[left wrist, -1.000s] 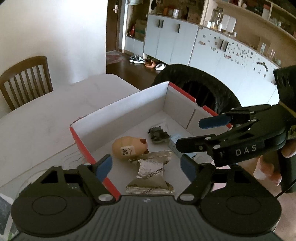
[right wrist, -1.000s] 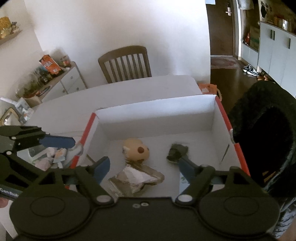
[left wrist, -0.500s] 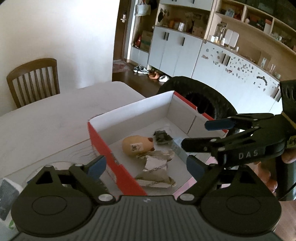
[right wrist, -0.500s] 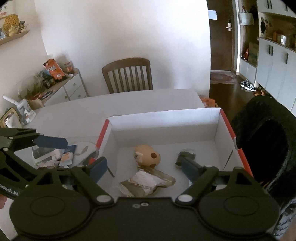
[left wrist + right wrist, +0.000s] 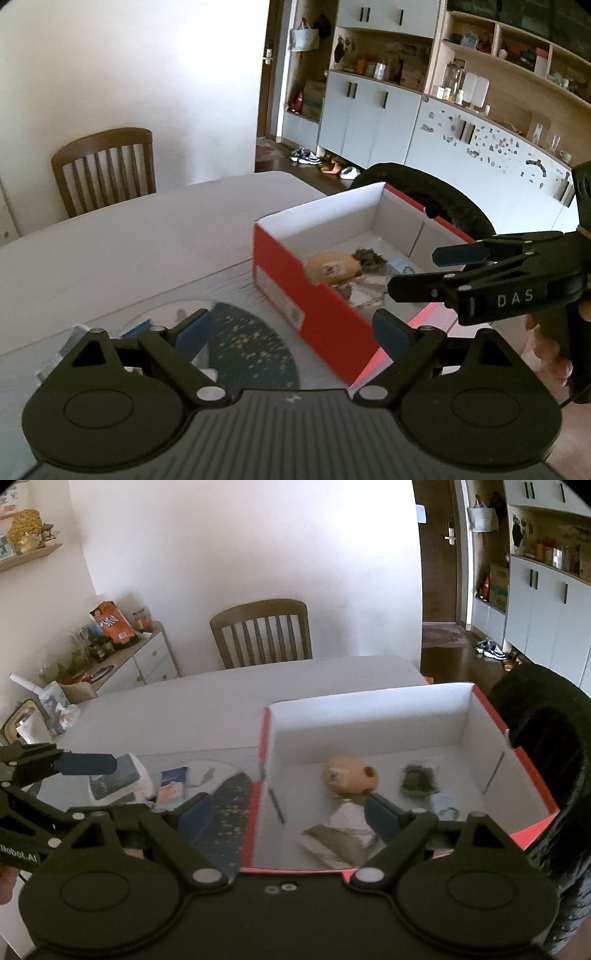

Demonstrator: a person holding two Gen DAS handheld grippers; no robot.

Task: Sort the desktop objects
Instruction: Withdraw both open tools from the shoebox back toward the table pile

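A red box with a white inside [image 5: 369, 705] [image 5: 291, 284] stands on the white table. In it lie a tan plush toy [image 5: 349, 777] [image 5: 328, 266], a dark crumpled wad [image 5: 417, 780], a silver foil packet [image 5: 341, 836] and a small light blue packet [image 5: 445, 806]. Left of the box lie a dark blue speckled pouch [image 5: 227, 812] [image 5: 243, 343], a blue card [image 5: 171, 788] and a white packet [image 5: 122, 781]. My left gripper [image 5: 290, 326] is open and empty over the pouch. My right gripper [image 5: 288, 814] is open and empty above the box's near left corner.
A wooden chair [image 5: 262, 633] stands at the table's far side. A black round seat [image 5: 546, 731] stands right of the box. A sideboard with clutter [image 5: 110, 653] is at the left. White cabinets [image 5: 406, 122] line the far wall.
Both grippers have pulled back and swung left, away from the box. The items lying left of the box have come into view. Both stay open.
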